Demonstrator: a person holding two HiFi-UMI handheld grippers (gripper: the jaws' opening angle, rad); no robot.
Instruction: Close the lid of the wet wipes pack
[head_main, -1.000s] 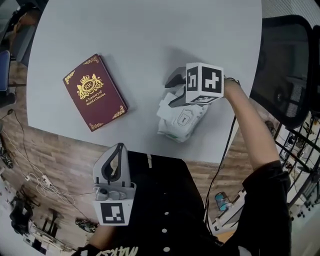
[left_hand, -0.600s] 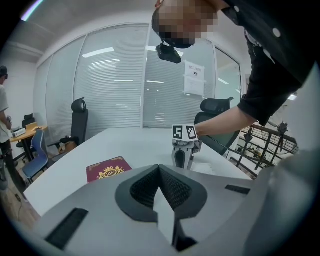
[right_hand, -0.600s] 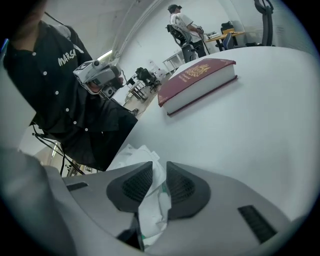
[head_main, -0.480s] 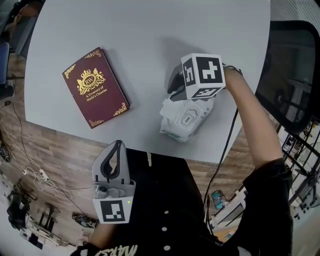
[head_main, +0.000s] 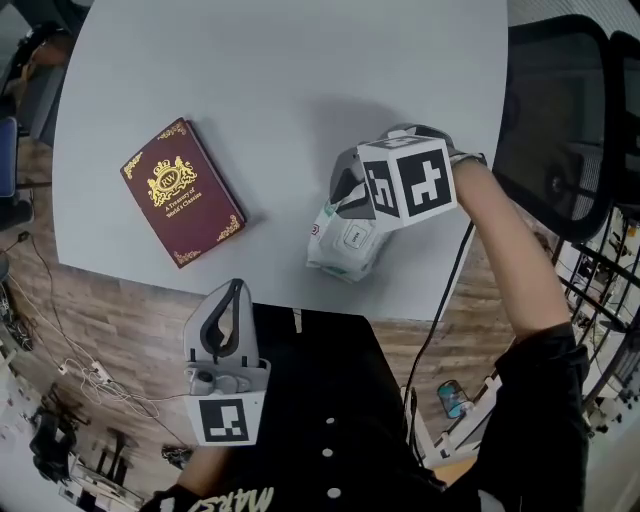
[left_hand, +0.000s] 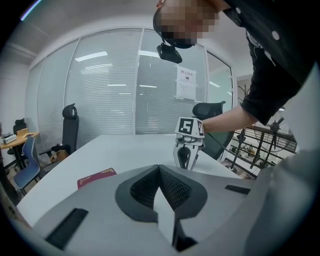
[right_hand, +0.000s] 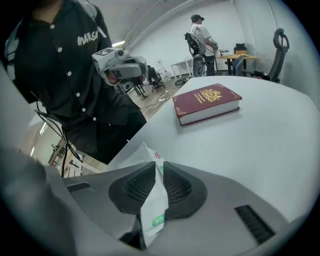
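Right claw (head_main: 345, 195) (right_hand: 159, 170) is pinching the wet wipes pack (head_main: 343, 248) (right_hand: 142, 156) by its white film edge. Its pads have just been closing in and are now sitting narrow, with the film squeezed between them. Pack is sitting right under and ahead of that claw, close to the near edge of the table (head_main: 280, 80), toward its right side. Lid (head_main: 352, 238) is looking flat down on the pack's top (a small label is on it, too small to read). Pack is also showing a red mark at one corner and a green patch on the pinched film, neither readable. Can't tell whether the pack's underside is resting on the table.

Left claw (head_main: 235, 295) (left_hand: 159, 170) is hanging off the table past the near edge, by the person's body. Its tips are pressing together with nothing in them, well apart from the pack.

Book (head_main: 182, 192) (right_hand: 207, 102) is lying near the table's near-left edge. It has a dark red cover and a gold crest with "RW", and the title is reading "A Treasury of World's Classics". Person's black shirt (right_hand: 60, 75) is showing white print starting "MARS", the rest cut off.
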